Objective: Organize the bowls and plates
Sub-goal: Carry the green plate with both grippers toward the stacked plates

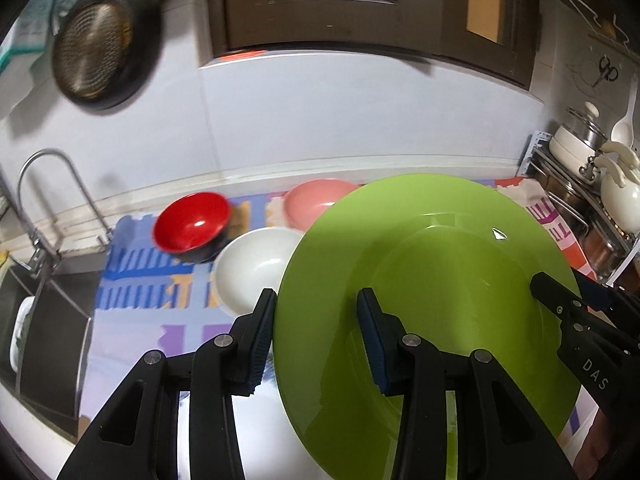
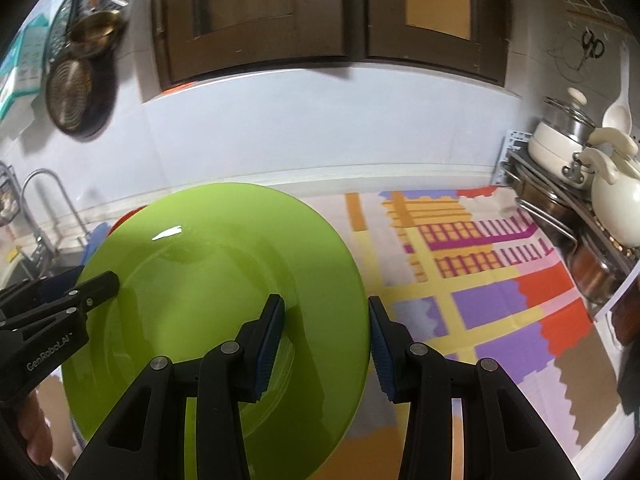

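Observation:
A large green plate (image 1: 460, 260) (image 2: 208, 248) lies over the patterned mat, between both grippers. My left gripper (image 1: 318, 338) stands open astride the plate's left rim, one finger outside the edge and one over the inside. My right gripper (image 2: 326, 340) is open astride the right rim in the same way. Behind the plate to the left are a red bowl (image 1: 192, 222), a white bowl (image 1: 252, 268) and a pink bowl (image 1: 312, 200), the last two partly hidden by the plate. I cannot tell whether the plate rests on the mat or is raised.
A sink (image 1: 52, 320) with a faucet (image 1: 48, 200) is at the left. A metal rack with cream pots (image 2: 580, 184) stands at the right. A dark pan (image 1: 96, 48) hangs on the wall. The colourful mat (image 2: 480, 280) stretches bare to the plate's right.

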`<state>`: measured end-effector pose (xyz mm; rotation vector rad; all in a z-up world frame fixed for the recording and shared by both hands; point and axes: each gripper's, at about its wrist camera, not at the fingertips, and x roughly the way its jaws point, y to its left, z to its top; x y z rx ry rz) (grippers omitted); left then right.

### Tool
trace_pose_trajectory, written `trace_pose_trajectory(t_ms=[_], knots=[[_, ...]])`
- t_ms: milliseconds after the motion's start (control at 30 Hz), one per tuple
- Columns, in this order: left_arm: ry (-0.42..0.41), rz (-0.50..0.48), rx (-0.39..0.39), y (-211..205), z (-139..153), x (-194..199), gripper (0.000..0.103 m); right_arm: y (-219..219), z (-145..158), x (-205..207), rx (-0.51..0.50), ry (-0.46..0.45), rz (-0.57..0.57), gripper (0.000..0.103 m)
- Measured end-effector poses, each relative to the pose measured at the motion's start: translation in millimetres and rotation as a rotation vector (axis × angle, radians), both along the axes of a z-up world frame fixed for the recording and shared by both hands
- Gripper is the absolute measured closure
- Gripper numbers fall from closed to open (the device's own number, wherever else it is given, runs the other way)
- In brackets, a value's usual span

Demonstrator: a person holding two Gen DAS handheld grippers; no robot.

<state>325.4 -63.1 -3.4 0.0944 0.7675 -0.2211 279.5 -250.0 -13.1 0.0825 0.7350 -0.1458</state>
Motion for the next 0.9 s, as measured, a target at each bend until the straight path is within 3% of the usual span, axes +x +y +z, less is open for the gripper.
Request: trace_pose_trajectory(t_ms=[500, 900], knots=[[0.051, 0.11, 0.013, 100, -19, -32, 0.062, 92, -17, -7, 0.004, 0.049, 0.126, 0.061], [0.124, 0.175, 0.044, 148, -47, -43, 0.062, 140, -43, -6, 0.003, 0.122, 0.215, 0.061]])
